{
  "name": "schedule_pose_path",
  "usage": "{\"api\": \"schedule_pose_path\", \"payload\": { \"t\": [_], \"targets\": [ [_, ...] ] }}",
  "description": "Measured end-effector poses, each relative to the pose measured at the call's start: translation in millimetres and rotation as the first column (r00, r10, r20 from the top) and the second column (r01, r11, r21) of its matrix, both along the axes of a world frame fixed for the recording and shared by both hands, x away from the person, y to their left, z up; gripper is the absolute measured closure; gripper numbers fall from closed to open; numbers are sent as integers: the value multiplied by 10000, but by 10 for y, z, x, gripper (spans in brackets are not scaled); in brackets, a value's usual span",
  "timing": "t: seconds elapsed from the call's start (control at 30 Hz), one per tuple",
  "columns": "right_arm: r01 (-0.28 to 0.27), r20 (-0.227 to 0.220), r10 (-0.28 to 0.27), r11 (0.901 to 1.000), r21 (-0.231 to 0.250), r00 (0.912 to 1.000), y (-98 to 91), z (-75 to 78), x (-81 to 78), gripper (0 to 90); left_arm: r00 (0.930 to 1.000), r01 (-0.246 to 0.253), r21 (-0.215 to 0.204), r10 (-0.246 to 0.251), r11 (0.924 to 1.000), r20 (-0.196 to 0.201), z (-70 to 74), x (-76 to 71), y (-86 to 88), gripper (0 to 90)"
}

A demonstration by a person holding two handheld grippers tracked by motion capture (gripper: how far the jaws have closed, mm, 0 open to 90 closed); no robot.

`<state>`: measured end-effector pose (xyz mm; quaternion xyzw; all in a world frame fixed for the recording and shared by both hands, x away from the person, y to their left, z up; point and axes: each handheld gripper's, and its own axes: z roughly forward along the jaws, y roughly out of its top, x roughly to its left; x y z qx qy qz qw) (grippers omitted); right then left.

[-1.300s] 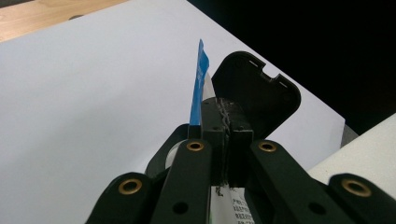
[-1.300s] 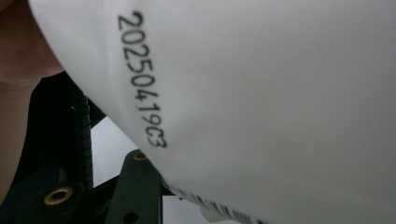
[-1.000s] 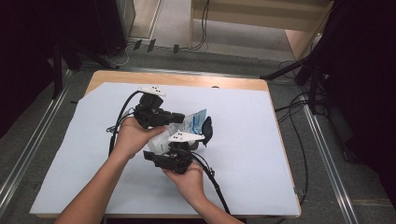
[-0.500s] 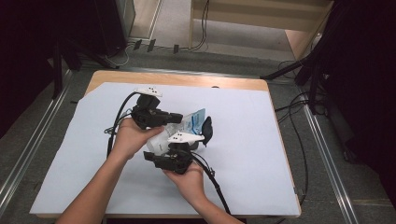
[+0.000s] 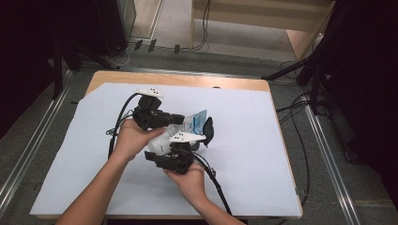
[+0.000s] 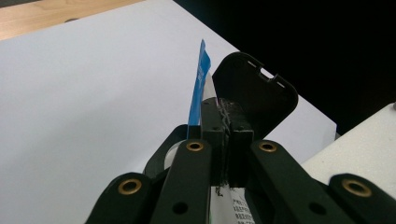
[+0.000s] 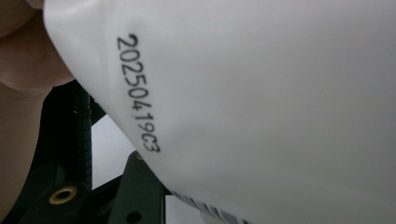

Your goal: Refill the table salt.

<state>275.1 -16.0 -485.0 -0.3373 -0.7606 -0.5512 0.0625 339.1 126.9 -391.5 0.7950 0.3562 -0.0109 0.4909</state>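
Grippers, two, at one white bottle (image 5: 162,143)

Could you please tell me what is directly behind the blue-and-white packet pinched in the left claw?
A black hinged lid stands open directly behind the packet. The claw covers the packet's lower part.

object: white plastic bottle (image 5: 159,143) | look: smooth white wall, black printed code and barcode label (image 7: 140,93) | lid: black flip cap (image 6: 254,91) swung open | extra: blue-and-white sachet (image 5: 197,121) standing up at the bottle's mouth, on edge | place: centre of frame, held above the pale tabletop (image 5: 248,140)
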Motion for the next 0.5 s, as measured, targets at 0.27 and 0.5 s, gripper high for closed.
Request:
{"api": "schedule_pose_path", "payload": {
  "t": [0.27, 0.5],
  "targets": [
    [21, -89, -21, 10000, 88, 10000, -2, 3, 5, 637, 9999, 87, 276, -90, 9996, 101, 28, -7, -39, 900],
    [3, -216, 4, 9995, 331, 9998, -11, 10, 14, 624, 9999, 101, 468, -105, 9989, 84, 64, -4, -73, 900]
  ]
}}
